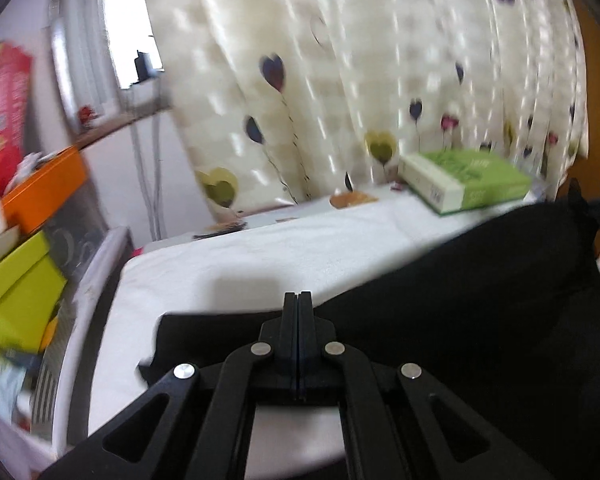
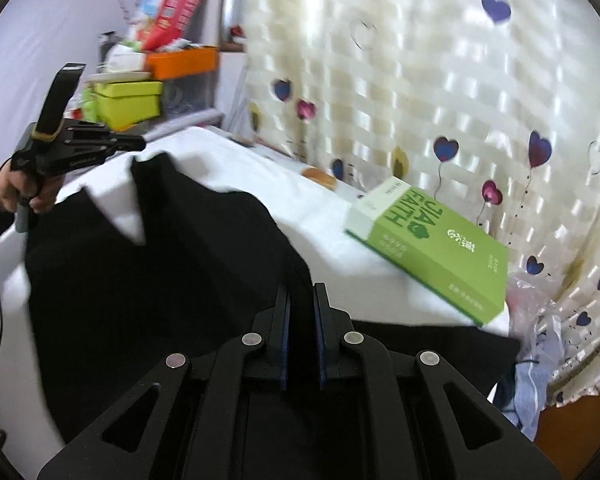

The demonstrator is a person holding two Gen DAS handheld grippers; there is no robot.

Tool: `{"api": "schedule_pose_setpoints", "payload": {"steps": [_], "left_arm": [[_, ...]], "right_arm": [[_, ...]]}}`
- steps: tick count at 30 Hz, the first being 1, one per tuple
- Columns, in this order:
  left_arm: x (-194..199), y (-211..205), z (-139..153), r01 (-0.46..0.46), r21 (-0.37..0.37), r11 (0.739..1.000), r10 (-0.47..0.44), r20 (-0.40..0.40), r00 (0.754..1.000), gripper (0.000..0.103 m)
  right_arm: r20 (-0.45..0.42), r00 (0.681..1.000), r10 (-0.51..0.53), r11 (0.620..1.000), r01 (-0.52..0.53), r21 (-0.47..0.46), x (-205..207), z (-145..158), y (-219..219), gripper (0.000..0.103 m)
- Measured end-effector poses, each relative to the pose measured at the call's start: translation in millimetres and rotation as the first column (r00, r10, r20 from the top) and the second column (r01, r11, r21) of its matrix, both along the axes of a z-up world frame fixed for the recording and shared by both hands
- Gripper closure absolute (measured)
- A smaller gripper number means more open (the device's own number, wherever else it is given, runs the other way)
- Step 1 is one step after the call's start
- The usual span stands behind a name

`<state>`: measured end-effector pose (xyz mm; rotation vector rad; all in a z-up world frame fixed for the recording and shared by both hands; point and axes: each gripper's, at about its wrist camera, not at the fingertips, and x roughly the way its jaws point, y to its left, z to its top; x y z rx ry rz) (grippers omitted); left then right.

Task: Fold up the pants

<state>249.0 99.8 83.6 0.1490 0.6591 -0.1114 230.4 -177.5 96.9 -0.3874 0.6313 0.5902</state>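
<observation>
Black pants [image 2: 160,280] lie spread on a white-covered table [image 2: 228,168], legs pointing away to the far left. My right gripper [image 2: 302,292] sits at their near right edge; its jaws stand a narrow gap apart with black cloth filling it, and the cloth peaks up at the tips. In the left wrist view the pants [image 1: 460,300] rise toward the right edge. My left gripper [image 1: 298,300] is shut just above a leg end, with no cloth showing between its tips. It also shows in the right wrist view, the left gripper [image 2: 138,144] held by a hand [image 2: 16,192].
A green box [image 2: 432,256] lies on the table's far right corner, seen too as the green box [image 1: 464,180]. A heart-patterned curtain [image 2: 420,100] hangs behind. Stacked lime and orange boxes [image 1: 24,280] stand left of the table. A plastic bag [image 2: 540,320] lies at the right.
</observation>
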Motion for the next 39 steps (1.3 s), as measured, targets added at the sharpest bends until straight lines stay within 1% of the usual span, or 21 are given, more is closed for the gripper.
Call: {"api": "schedule_pose_setpoints", "payload": {"steps": [2, 5, 9, 13, 14, 15, 16, 17, 19, 20, 21, 22, 25, 28, 30, 31, 34, 36, 37, 38, 39], "left_arm": [[-27.5, 8.9, 6.2, -0.012, -0.041, 0.999, 0.012, 0.017, 1.0, 0.102], [-63.2, 15.3, 4.4, -0.001, -0.086, 0.996, 0.002, 0.009, 1.0, 0.102], [-100.0, 13.0, -2.5, 0.024, -0.133, 0.991, -0.026, -0.013, 1.0, 0.102], [-118.3, 10.9, -8.5, 0.032, -0.188, 0.982, -0.042, -0.052, 0.998, 0.102], [-117.7, 10.0, -9.4, 0.031, -0.199, 0.98, -0.044, -0.062, 0.997, 0.102], [-116.0, 8.4, -10.2, 0.028, -0.202, 0.979, -0.043, -0.071, 0.997, 0.101], [-111.8, 6.7, -10.2, 0.027, -0.199, 0.98, -0.044, -0.08, 0.996, 0.101], [-108.6, 4.8, -10.1, 0.023, -0.196, 0.98, -0.041, -0.085, 0.996, 0.098], [-98.9, 0.6, -10.1, 0.01, -0.187, 0.982, -0.029, -0.098, 0.995, 0.082], [-90.6, -2.1, -9.9, 0.009, -0.187, 0.982, -0.029, -0.104, 0.994, 0.066], [-83.3, -2.8, -10.6, 0.002, -0.187, 0.982, -0.023, -0.107, 0.994, 0.057], [-70.7, -4.6, -10.8, -0.017, -0.183, 0.983, -0.004, -0.112, 0.994, 0.056], [-37.1, -9.4, -18.6, -0.066, -0.157, 0.985, 0.042, -0.155, 0.987, 0.056], [6.5, -17.3, -34.6, -0.135, -0.06, 0.989, 0.121, -0.197, 0.973, 0.055], [28.6, -15.6, -45.0, -0.189, -0.026, 0.982, 0.179, -0.228, 0.957, 0.055], [40.6, -15.1, -51.9, -0.215, 0.01, 0.976, 0.211, -0.24, 0.947, 0.056], [59.1, -11.5, -67.1, -0.273, 0.072, 0.959, 0.283, -0.259, 0.924, 0.055], [62.9, -13.1, -74.7, -0.278, 0.096, 0.956, 0.294, -0.262, 0.919, 0.058], [61.4, -15.3, -78.2, -0.276, 0.102, 0.956, 0.293, -0.255, 0.921, 0.064], [60.5, -18.6, -78.8, -0.258, 0.093, 0.962, 0.274, -0.25, 0.929, 0.082], [59.3, -22.5, -78.0, -0.252, 0.109, 0.962, 0.272, -0.242, 0.932, 0.096]], "right_arm": [[0.007, 1.0, 0.011, 1.0, -0.011, -0.003, -29.4, 0.3, 4.8, 0.094], [0.006, 1.0, 0.03, 0.999, -0.03, -0.012, -74.0, -9.1, 11.1, 0.094], [-0.059, 0.997, 0.048, 0.999, -0.047, 0.004, -122.3, -38.8, 14.6, 0.094], [-0.201, 0.979, 0.026, 1.0, -0.026, 0.003, -146.0, -90.6, 17.9, 0.092], [-0.203, 0.979, 0.018, 1.0, -0.017, 0.006, -149.9, -97.0, 16.9, 0.09], [-0.177, 0.984, 0.017, 0.999, -0.009, 0.045, -154.8, -95.0, 12.9, 0.089], [-0.193, 0.981, 0.009, 0.997, 0.005, 0.074, -156.3, -93.0, 9.4, 0.087], [-0.205, 0.979, -0.002, 0.994, 0.024, 0.104, -155.8, -90.7, 5.3, 0.086], [-0.188, 0.982, -0.026, 0.988, 0.054, 0.146, -161.4, -84.8, -2.8, 0.082], [-0.171, 0.985, -0.038, 0.986, 0.065, 0.156, -162.8, -80.5, -7.5, 0.079], [-0.156, 0.987, -0.05, 0.983, 0.076, 0.164, -163.6, -76.8, -11.4, 0.076], [-0.141, 0.988, -0.064, 0.98, 0.089, 0.177, -163.2, -72.4, -14.9, 0.072], [-0.126, 0.988, -0.094, 0.971, 0.118, 0.207, -156.5, -67.9, -24.6, 0.072], [-0.121, 0.987, -0.11, 0.968, 0.134, 0.213, -147.7, -68.5, -27.4, 0.072], [-0.131, 0.984, -0.122, 0.966, 0.148, 0.214, -140.6, -71.2, -29.0, 0.072], [-0.134, 0.983, -0.124, 0.964, 0.151, 0.217, -138.9, -73.1, -31.5, 0.072], [-0.141, 0.982, -0.127, 0.962, 0.156, 0.224, -133.6, -76.7, -36.6, 0.072], [-0.148, 0.98, -0.132, 0.96, 0.164, 0.229, -130.8, -78.4, -38.7, 0.072], [-0.149, 0.98, -0.133, 0.96, 0.165, 0.227, -130.1, -79.3, -38.4, 0.072], [-0.149, 0.98, -0.134, 0.96, 0.165, 0.225, -130.0, -80.1, -38.6, 0.072], [-0.149, 0.98, -0.133, 0.961, 0.165, 0.221, -130.1, -80.8, -38.5, 0.072]]}}
